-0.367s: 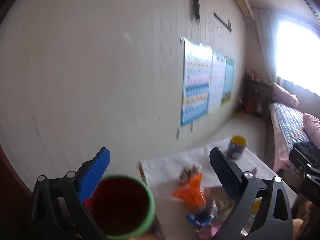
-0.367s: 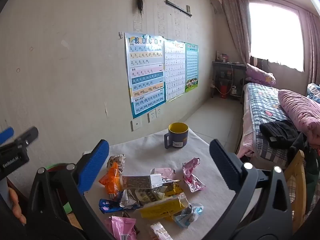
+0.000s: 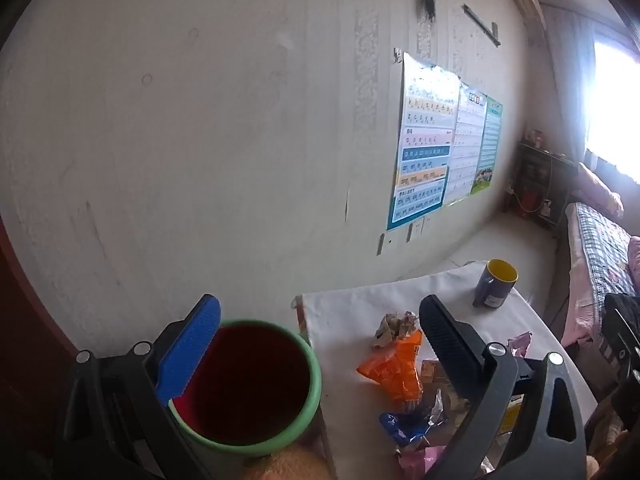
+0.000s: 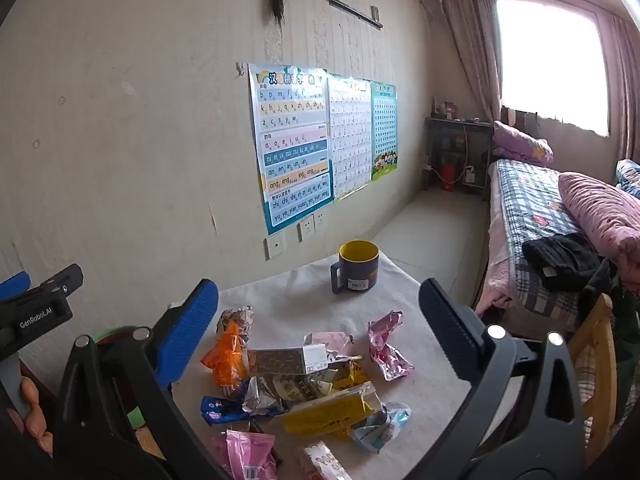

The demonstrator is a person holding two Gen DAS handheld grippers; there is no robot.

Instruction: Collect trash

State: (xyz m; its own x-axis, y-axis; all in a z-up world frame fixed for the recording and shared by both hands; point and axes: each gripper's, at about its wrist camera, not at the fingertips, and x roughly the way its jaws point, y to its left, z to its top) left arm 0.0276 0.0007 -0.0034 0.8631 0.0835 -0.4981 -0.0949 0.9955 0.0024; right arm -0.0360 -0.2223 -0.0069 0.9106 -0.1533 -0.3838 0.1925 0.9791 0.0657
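**Daylight from one blown-out window**

Daylight enters through the window (image 4: 552, 60), blown out to white glare in both views. The wall (image 3: 200, 140) is evenly lit; shadows on the worktop (image 4: 300, 300) are soft. Fisheye bending darkens the corners. The left view looks slightly soft, perhaps from motion.

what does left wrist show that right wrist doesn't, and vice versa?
Left wrist only: the inside of the green-rimmed bin, red-lined, beside the table edge; the right view catches just a sliver of its rim.
Right wrist only: the yellow box, the pink wrapper lying apart from the pile, and the black garment on the bed.
Both: the orange wrapper, the blue mug and the wall posters. The left gripper and right gripper are open.
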